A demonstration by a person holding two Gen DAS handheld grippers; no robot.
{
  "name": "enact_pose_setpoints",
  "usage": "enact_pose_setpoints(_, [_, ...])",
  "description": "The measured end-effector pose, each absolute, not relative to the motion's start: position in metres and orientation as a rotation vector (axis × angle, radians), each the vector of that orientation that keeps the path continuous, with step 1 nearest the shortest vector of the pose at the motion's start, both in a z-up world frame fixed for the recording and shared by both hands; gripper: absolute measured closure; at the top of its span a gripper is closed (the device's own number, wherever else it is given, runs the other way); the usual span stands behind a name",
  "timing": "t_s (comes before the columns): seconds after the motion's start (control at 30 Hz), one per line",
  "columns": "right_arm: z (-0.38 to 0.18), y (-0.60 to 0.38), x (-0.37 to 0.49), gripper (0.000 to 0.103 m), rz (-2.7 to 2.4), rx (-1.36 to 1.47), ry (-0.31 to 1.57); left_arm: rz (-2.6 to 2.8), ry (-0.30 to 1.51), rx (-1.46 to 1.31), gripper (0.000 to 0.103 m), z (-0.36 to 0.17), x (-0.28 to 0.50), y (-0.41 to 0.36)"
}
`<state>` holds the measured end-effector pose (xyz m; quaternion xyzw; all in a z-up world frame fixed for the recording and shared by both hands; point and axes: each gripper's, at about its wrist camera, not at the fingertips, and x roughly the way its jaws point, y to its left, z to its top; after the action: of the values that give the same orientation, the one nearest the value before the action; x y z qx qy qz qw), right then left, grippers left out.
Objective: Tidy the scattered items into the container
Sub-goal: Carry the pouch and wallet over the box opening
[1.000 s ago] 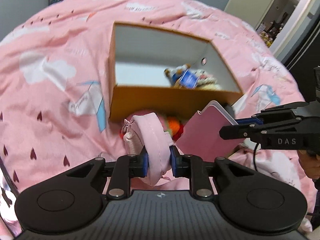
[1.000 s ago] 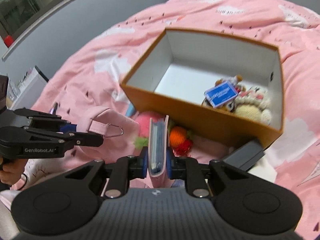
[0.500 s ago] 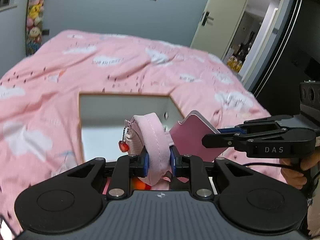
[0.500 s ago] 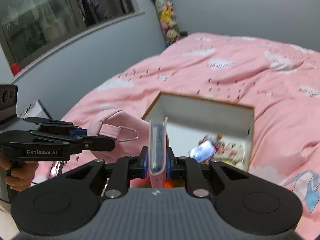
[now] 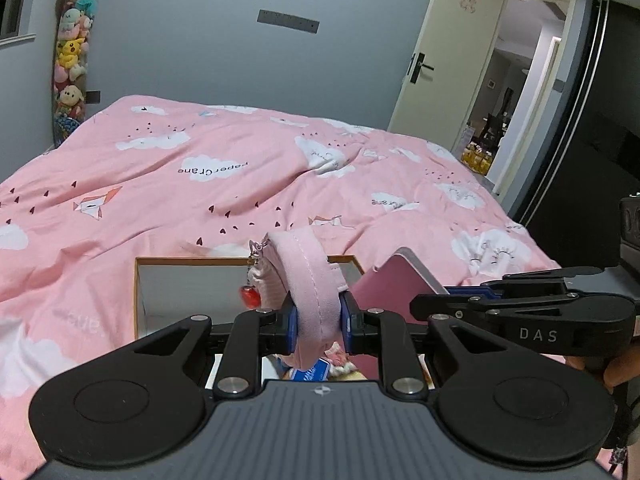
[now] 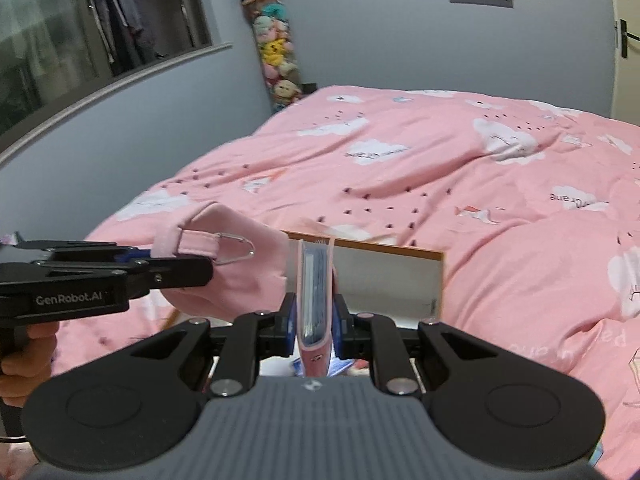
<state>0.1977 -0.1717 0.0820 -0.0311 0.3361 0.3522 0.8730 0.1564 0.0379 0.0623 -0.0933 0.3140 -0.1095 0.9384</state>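
Left gripper (image 5: 318,322) clamped on soft, light pink pouch (image 5: 310,280) by its padded strap, right gripper (image 6: 314,328) pinching stiff, slim pink notebook (image 6: 316,300) edge-on, both above orange box (image 5: 138,292).

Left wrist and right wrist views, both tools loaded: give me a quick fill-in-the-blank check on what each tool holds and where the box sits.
1. The left tool is shut on a soft pouch coloured ____.
2. The right tool grips a slim pink ____ edge-on.
3. The cardboard box rests on the ____.
4. A small red ____ hangs from the pouch.

Missing words: pink; notebook; bed; charm
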Motion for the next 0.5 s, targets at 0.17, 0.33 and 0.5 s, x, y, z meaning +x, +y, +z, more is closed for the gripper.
enact_pose_setpoints(0.17, [0.072,-0.168,0.224,0.084,0.701,-0.067,0.722,-0.242,0.652,-0.205,0.080,0.050,0.182,0.042])
enact_pose_setpoints(0.33, [0.061,-0.158,0.250,0.084,0.670,-0.080,0.739,-0.256,0.670,-0.209,0.080,0.037,0.214,0.045])
enact_pose_setpoints(0.5, [0.049,-0.147,0.274,0.084,0.642,-0.112,0.737,-0.262,0.715,-0.216,0.080,0.019,0.245,0.046])
